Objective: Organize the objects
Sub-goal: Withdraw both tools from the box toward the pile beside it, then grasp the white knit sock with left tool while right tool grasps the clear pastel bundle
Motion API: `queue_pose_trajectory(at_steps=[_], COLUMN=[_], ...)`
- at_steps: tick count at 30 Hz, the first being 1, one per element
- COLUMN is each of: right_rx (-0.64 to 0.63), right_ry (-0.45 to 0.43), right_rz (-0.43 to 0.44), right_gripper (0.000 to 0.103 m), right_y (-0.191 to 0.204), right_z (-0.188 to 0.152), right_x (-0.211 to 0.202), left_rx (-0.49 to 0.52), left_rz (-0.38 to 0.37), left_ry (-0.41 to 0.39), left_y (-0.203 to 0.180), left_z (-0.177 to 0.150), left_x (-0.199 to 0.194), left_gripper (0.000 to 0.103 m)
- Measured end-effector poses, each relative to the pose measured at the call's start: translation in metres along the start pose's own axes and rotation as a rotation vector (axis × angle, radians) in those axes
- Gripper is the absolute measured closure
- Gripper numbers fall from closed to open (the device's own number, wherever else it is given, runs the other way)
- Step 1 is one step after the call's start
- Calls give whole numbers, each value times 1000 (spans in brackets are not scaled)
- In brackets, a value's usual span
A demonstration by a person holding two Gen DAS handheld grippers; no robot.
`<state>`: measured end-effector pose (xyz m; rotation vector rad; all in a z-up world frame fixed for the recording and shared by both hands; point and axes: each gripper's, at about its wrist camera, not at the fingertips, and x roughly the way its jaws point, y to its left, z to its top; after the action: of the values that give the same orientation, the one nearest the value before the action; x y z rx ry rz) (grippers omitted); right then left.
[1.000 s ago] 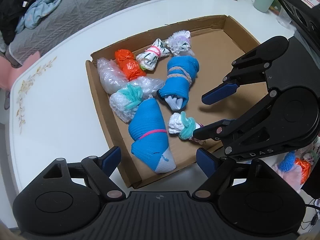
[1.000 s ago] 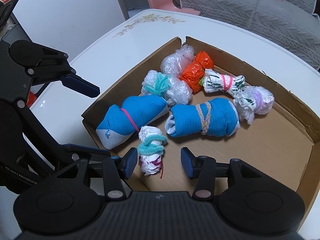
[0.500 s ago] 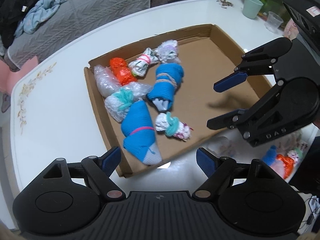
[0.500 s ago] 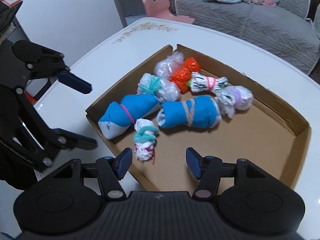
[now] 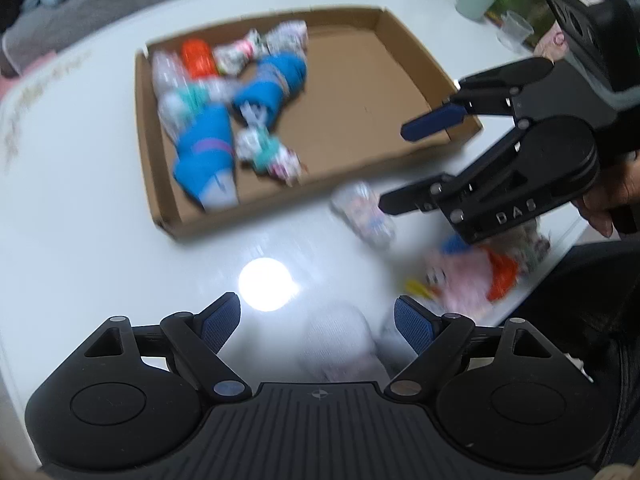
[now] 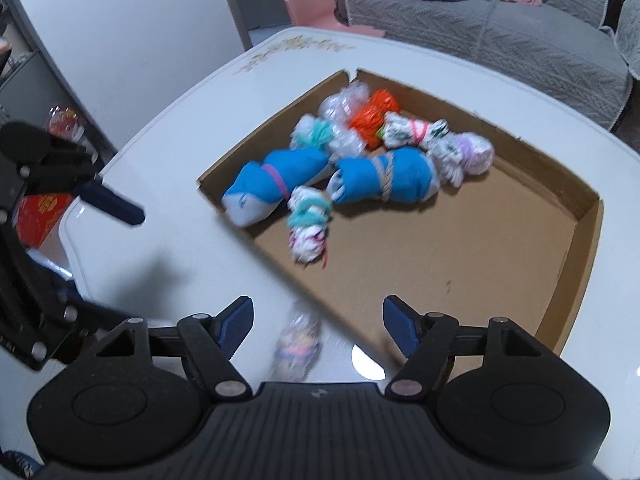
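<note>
While the right gripper [image 6: 318, 326] hangs over the white table [image 6: 180, 168] with its jaws opening and nothing clamped between them, the next bundle to collect lies on the bare tabletop just outside the near wall of the cardboard tray [image 6: 576, 240]. This small clear-wrapped bundle [image 6: 298, 346] sits low between the spread fingers in the right wrist view, apart from both pads. The left gripper [image 5: 318, 320] is likewise spread wide and empty, positioned above a pale rolled bundle [image 5: 340, 340] that is too blurred to identify further. Seven tied bundles, among them two blue sock rolls [image 6: 384, 180], are already grouped toward one end of the tray; the other end is bare cardboard. To perform the pickup well, centre the right fingers on either side of the clear-wrapped bundle along its narrow axis, lower until the pads flank its middle, then close gently, since the soft wrapping will probably compress and slip. Lift clear of the tray wall before traversing. Further loose bundles [image 5: 472, 276] wait near the table edge beneath the right gripper. Keep the two grippers well apart to avoid collision.
</note>
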<state>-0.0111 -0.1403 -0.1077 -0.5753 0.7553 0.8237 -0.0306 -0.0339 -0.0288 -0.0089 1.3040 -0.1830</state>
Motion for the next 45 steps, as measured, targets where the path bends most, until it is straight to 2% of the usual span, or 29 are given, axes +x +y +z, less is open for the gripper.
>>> queue_pose_trajectory(at_steps=[5,11,13,19,23,27,31,33,36,42,45], right_rx=[4,27,43,74,80,96,108,112,119,161,172], right_ry=[68,131,153,189,213,219,221,223,224,224,223], right_rz=[-5,-22,-36,-54,-63,-76,-86,-88,-92,-104,-112], right_gripper=[34,36,36,36,36,35,35,35,38,52,56], right_y=[14,18,16,16,18,19,19,19,19,15,14], right_z=[-13,-17,-17,-15,-16,-16,-17,-17,-17,-18,-18], right_x=[10,29,36,49,56,57,57,58,57,55,54], left_rx=[-34,-88,-124,-183,-234,-232,-280,-292,-314,-366,-342], left_rz=[-13,9,-8,-27,-89,-87,-106,-93,-68,-32,4], left_ry=[72,120,136,140,139,135,164,154,138,138,130], left_y=[-3,5,9,16,15,14,15,17,26,42,39], left_z=[-17,-27,-30,-35,-36,-33,-37,-38,-36,-37,-37], left_x=[23,42,47,50,47,47,59,60,57,60,62], left_gripper=[15,15,12,12,12,12,14,15,21,21,20])
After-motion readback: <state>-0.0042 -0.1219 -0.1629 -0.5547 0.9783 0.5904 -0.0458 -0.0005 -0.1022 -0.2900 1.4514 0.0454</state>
